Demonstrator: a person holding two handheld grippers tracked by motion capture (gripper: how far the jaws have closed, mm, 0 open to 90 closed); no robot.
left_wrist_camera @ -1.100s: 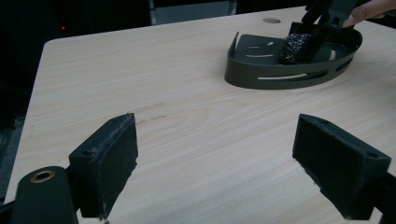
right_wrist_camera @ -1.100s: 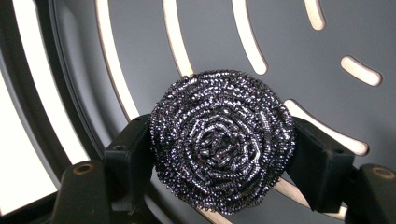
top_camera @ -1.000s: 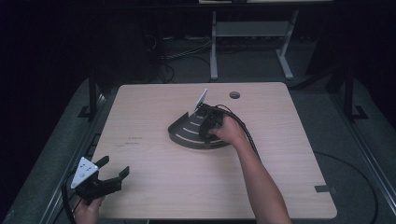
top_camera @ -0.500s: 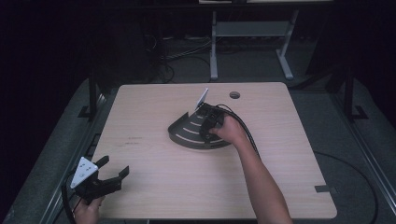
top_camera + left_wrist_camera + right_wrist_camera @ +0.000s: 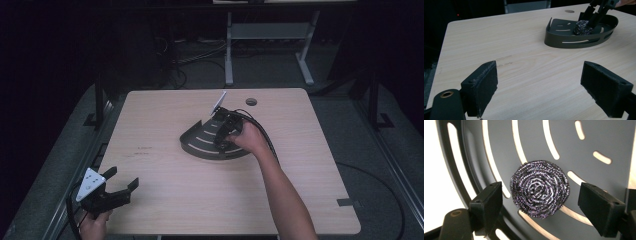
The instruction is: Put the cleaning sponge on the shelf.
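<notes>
A dark fan-shaped slotted tray (image 5: 200, 145) lies near the middle of the wooden table (image 5: 165, 190). A round steel-wool scourer (image 5: 539, 188) rests on the tray floor (image 5: 599, 140), also seen as scourer (image 5: 583, 27) inside the tray (image 5: 564, 41). My right gripper (image 5: 549, 206) hangs open right over it, jaws on either side of the scourer and not touching it; in the high view the right gripper (image 5: 223, 134) sits over the tray. My left gripper (image 5: 120, 187) stands open at the table's near left corner, left gripper (image 5: 540, 90) with nothing between its jaws.
A round cable hole (image 5: 251, 101) sits near the table's far edge. A desk frame (image 5: 270, 35) and cables lie on the dark floor beyond. Bare wood stretches between the left gripper and the tray.
The right hand has shifted slightly over the tray. The left gripper has stayed at the near left corner.
</notes>
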